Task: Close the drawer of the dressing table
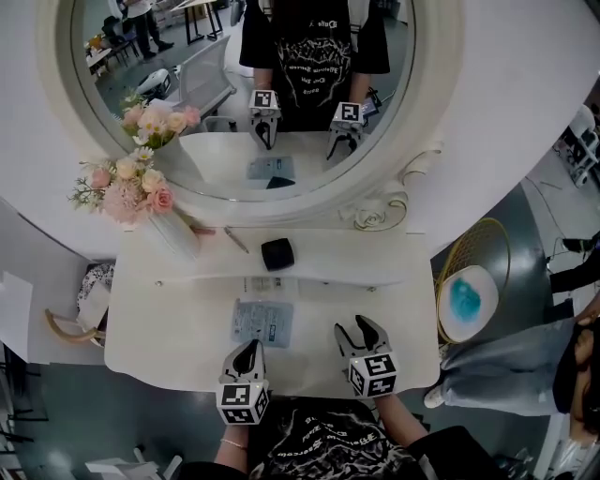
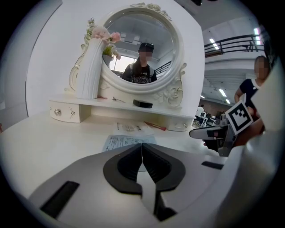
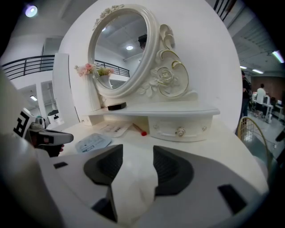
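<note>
Right gripper released, empty. Left gripper clenched on nothing. Drawer sits under mirror shelf, right side, front apparently near flush. Best approach: press squarely beside knob, push straight in.

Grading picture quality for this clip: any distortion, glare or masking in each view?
Head view: evenly lit and sharp, the mirror bowed by the wide lens. Left gripper view: heavy fisheye, dark corners, a mosaic patch in the mirror's reflection. Right gripper view: same fisheye, a ceiling lamp flares top left, the drawer stays legible.
</note>
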Motion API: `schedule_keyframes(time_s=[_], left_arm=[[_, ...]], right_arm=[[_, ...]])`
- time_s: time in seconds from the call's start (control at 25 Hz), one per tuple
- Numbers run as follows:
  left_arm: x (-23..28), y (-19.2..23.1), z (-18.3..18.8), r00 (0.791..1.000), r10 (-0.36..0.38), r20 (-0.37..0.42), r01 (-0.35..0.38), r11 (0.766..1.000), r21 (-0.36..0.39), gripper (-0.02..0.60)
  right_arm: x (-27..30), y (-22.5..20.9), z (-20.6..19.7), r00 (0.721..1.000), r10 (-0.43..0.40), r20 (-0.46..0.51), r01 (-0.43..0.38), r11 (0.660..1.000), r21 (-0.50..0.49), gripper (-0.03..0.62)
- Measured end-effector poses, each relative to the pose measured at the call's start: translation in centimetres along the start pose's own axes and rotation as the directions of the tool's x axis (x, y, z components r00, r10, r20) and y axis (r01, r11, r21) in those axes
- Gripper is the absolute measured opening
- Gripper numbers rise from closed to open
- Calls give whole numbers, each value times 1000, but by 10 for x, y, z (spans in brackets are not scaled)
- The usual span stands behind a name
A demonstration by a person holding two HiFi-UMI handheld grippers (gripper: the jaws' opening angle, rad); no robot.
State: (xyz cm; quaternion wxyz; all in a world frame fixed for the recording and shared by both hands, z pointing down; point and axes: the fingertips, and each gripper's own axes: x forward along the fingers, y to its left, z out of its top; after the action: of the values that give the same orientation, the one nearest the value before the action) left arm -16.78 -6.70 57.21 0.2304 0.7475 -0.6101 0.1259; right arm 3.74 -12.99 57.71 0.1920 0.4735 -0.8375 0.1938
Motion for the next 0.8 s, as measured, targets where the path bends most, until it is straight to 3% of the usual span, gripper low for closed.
schedule_keyframes(time_s=[0.12, 0.28, 0.44, 0.56, 0.8], left_arm=[[1, -3, 11, 999, -23, 24, 23, 1000, 18, 17], [3, -5, 21, 998, -42, 45, 40, 999, 31, 17], [4, -7, 29, 997, -54, 60, 52, 998, 39, 17], [6, -10, 30, 996, -65, 56, 62, 997, 41, 17], [8, -10, 31, 995, -73, 68, 72, 997, 20, 17]], right_arm=[[0, 23, 4, 999, 43, 15, -42, 999, -31, 182], [1, 48, 10, 997, 74, 32, -71, 994, -83, 69], [3, 58, 15, 996, 87, 34, -84, 992, -92, 14], [5, 61, 15, 995, 97, 23, -96, 994, -58, 11], [10, 69, 12, 994, 113, -1, -113, 988, -105, 10]])
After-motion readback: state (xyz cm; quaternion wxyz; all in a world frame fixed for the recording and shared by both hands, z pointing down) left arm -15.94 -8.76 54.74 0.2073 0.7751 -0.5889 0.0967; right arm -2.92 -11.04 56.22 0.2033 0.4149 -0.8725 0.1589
